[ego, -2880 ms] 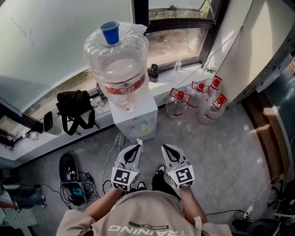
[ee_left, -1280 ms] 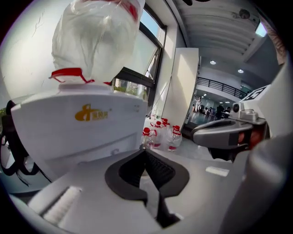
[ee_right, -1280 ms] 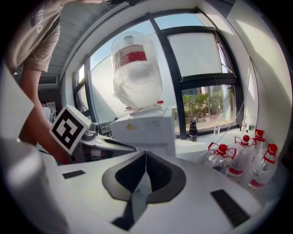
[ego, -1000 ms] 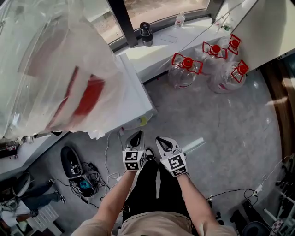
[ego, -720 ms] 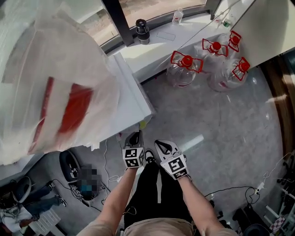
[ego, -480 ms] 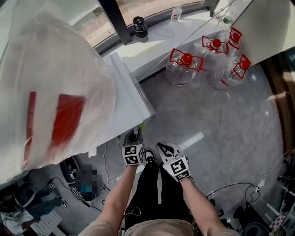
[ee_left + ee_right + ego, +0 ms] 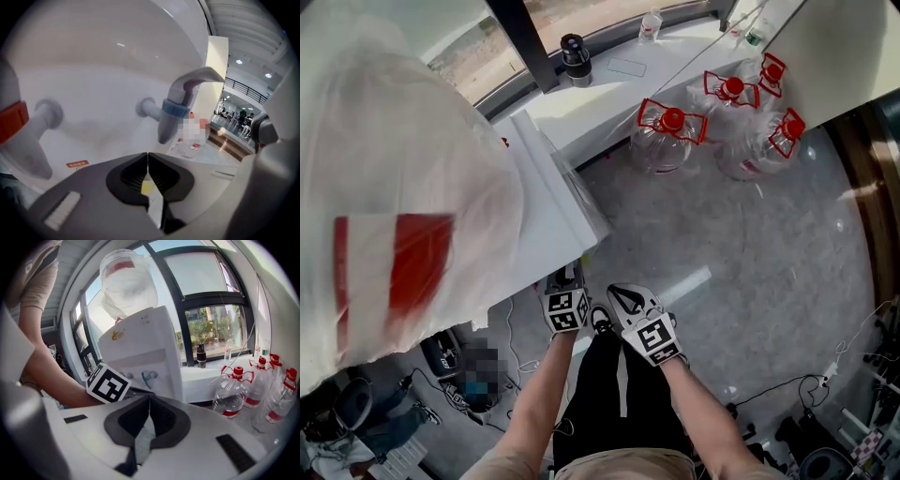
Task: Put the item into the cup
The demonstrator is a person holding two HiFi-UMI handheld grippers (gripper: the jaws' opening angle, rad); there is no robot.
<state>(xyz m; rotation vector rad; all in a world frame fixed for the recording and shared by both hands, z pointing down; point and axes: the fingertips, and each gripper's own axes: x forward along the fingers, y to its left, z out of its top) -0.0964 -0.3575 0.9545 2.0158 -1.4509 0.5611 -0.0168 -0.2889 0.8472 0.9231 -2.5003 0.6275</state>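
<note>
Grey floor (image 7: 750, 244) lies under me, with a white dispenser (image 7: 558, 202) close on my left. Its big bottle (image 7: 403, 216) is wrapped in plastic and fills that side of the head view. Beyond it a sill (image 7: 609, 94) runs below the window, and jugs (image 7: 661, 141) with red caps stand on the floor against it.

No cup and no item shows in any view, so I judge the task has not really begun.

That would explain my empty grip. The left gripper (image 7: 148, 157) has its pads pressed together on nothing I can name. A pale yellow patch (image 7: 146, 187) shows in the hollow behind them, and I cannot tell what it is. The right gripper (image 7: 149, 401) is closed the same way, with only floor seen past it.

I hold both low and near my legs, side by side and just apart, forearms (image 7: 534, 403) reaching down and forward. The left sits slightly ahead and is tucked up against the dispenser's front. Its camera looks up at the blue tap (image 7: 174, 108) and the red tap (image 7: 16, 124), both close. The right hangs back a little and angles inward, so its view catches the left's marker cube (image 7: 108, 384) beside the dispenser and the jugs off to the right.

Standing this tight to the taps, I guess the cup belongs somewhere on or near the dispenser, outside what I can see now.
</note>
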